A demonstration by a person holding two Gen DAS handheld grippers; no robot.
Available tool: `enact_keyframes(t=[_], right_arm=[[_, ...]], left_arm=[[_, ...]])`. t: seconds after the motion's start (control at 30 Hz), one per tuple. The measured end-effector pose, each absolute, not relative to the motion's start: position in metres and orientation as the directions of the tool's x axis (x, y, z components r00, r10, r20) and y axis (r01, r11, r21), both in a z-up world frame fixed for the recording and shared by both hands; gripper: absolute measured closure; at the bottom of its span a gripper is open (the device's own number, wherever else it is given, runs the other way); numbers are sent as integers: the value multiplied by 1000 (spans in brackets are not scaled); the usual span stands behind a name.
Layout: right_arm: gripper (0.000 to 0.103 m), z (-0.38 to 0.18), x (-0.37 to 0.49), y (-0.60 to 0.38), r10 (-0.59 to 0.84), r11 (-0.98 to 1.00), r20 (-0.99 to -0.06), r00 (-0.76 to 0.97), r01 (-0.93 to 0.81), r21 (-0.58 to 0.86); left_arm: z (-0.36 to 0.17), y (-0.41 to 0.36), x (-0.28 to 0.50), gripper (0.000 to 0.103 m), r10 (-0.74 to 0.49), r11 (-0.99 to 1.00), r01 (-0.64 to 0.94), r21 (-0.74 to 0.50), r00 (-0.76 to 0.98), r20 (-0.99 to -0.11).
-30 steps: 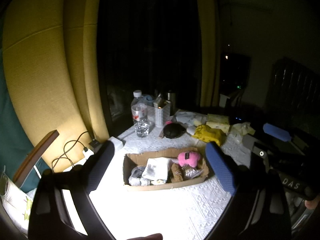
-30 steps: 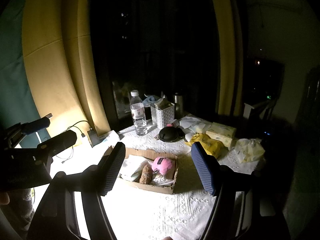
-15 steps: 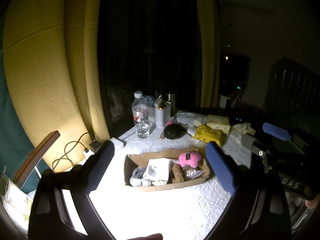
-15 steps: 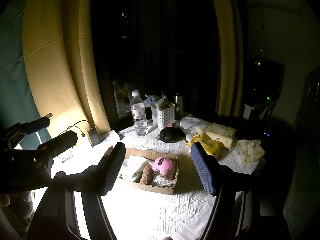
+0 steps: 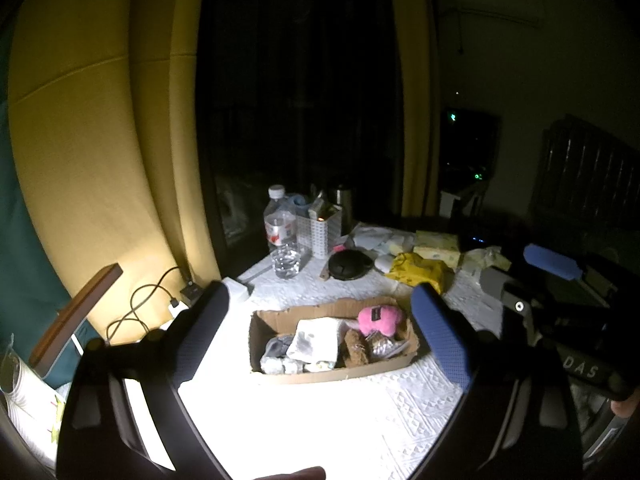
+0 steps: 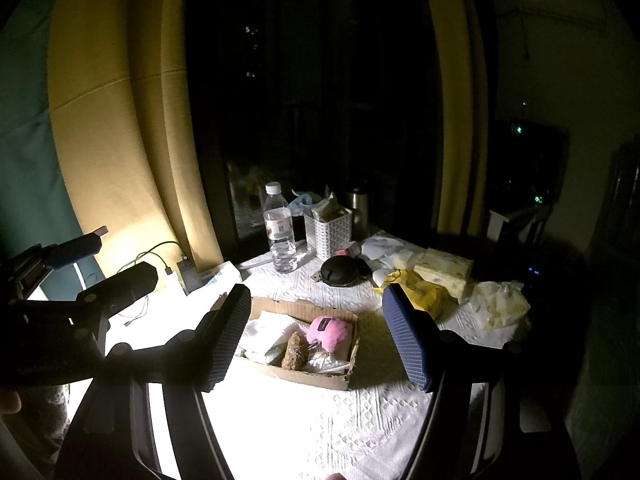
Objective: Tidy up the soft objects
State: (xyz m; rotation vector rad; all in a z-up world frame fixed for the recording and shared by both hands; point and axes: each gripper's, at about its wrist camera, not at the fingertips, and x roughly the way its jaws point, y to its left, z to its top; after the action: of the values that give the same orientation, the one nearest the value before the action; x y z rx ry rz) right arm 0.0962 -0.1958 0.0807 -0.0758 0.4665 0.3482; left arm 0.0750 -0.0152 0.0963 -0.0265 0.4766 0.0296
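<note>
Cardboard box (image 5: pixel 332 376) mid-table, tongs (image 6: pixel 320 336) spread above

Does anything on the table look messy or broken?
Yes. The cardboard box has ragged, torn edges, and its soft things are jumbled together: a pink plush toy, a white cloth and a brown fuzzy thing. Behind it, a yellow bag lies crumpled.

Left tongs (image 5: pixel 320 336) spread wide, empty, above cardboard box (image 5: pixel 336 376) holding pink plush (image 5: pixel 378 320).
</note>
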Motion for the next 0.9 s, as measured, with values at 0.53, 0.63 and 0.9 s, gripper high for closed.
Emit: enact_keyframes(t=[0.53,0.63,0.9], right_arm=[[32,81,95,-196,310,938,-452,836,-346,5],[32,81,95,-196,311,938,-452,836,-346,5],[32,81,95,-196,310,938,-451,837,-346,5]], left_arm=[[97,-15,73,9,24,999,-37,-19,889,-458],[97,-15,73,9,25,999,-38,-19,889,-458],[97,-16,74,9,24,999,-36,-19,890,-456]])
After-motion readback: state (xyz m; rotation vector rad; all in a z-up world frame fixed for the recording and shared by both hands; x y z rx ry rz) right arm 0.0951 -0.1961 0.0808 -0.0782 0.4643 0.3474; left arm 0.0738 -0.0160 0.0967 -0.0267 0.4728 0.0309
